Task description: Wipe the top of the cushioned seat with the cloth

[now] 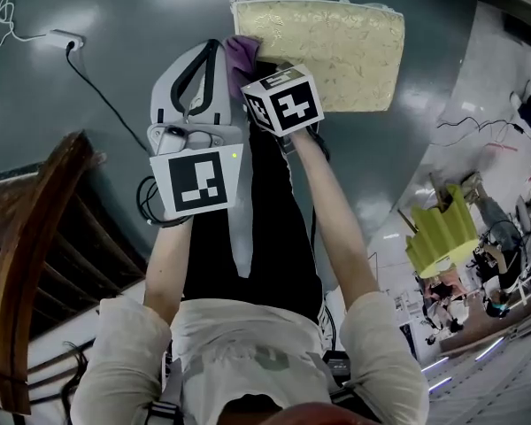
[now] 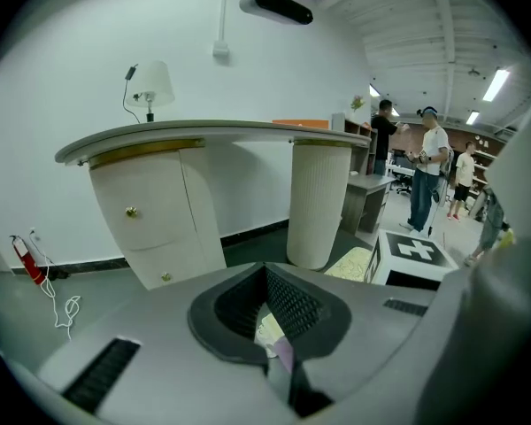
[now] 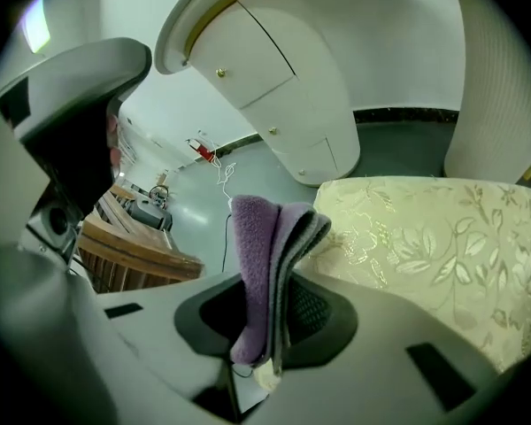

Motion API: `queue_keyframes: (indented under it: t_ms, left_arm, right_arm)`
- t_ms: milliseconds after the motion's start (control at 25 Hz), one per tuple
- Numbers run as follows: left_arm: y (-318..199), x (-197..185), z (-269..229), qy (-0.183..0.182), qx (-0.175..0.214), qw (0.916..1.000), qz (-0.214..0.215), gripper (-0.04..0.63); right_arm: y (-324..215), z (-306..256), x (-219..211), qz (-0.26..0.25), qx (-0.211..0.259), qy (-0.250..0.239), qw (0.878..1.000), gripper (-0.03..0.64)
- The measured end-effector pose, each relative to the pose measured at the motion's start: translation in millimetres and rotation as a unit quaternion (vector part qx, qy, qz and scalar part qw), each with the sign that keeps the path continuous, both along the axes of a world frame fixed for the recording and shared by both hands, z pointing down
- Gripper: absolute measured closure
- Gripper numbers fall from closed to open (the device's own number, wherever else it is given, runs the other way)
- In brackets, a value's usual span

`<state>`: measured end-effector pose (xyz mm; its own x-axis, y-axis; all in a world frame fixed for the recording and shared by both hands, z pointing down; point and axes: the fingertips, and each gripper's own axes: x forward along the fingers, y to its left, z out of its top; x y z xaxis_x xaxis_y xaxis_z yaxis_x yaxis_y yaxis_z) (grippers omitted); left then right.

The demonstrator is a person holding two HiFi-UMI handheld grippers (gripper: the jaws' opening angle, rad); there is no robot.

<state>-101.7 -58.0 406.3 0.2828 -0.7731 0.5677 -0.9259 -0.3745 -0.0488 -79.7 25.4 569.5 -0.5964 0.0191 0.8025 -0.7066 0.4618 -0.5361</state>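
Right gripper [image 3: 271,321]: clamped on the cloth, jaws pressed against its folded layers.
Cloth [image 3: 264,255]: purple, folded thick, with a grey layer on one side. It stands up out of the jaws and leans a little toward the seat.
Cloth against seat: from the head view the cloth [image 1: 241,53] sits right at the left edge of the cushioned seat [image 1: 332,50], near its top corner. I can't tell whether it is actually pressing on the fabric.
Cushioned seat: cream with a pale leaf-and-flower pattern. It lies flat, just ahead and to the right of the right gripper.
Left gripper [image 2: 271,326]: jaws drawn together on nothing. Through the thin slit between them shows a sliver of the cream seat and a bit of purple.
Left gripper's place: just beside the right one on the person's left, its tips [image 1: 215,48] near the cloth.
Floor [image 1: 115,11]: dark grey-green and glossy.
Power strip [image 1: 65,37]: white, on the floor well to the left, with a black cable running from it.
Wooden chair [image 1: 26,264]: curved brown back, at the person's left.
Counter [image 2: 159,206]: white, with a curved top and small gold knobs on the doors. It stands beyond the seat, with a ribbed white column [image 2: 319,204] beside it.
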Motion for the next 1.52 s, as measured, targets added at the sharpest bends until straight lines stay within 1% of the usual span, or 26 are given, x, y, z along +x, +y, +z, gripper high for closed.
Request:
queue_keyframes:
  t_ms: [80,160,400,640,840,1040,1280,1520]
  left_arm:
    - [0,-3,5,0.014,-0.007,0.9998,-0.015,0.591]
    - [0,-6,7,0.017,-0.009,0.9996,-0.020,0.591]
    - [2,-4,9,0.005,-0.009,0.9999,-0.007,0.591]
    - [0,0,4,-0.002,-0.004,1.0000,0.001,0.591]
    - [2,8,3,0.002,-0.004,1.0000,0.005,0.591]
    - [6,22,2,-0.010,0.003,0.9996,0.027,0.591]
    - [5,29,2,-0.009,0.004,0.9995,0.031,0.591]
    - [4,42,3,-0.013,0.003,0.9990,0.042,0.591]
  right_arm:
    - [4,7,1,-0.002,-0.006,0.007,1.000,0.528]
    - [5,11,1,-0.004,-0.007,0.011,1.000,0.528]
    - [3,13,8,0.000,-0.008,0.012,1.000,0.528]
    - [-1,6,25,0.007,-0.006,-0.001,1.000,0.528]
    - [-6,-1,50,-0.003,0.007,0.024,1.000,0.528]
    - [-14,0,96,-0.010,0.025,0.067,0.997,0.528]
    - [-25,2,169,0.001,0.032,0.118,0.992,0.528]
    - [-36,2,236,0.010,0.041,0.173,0.984,0.528]
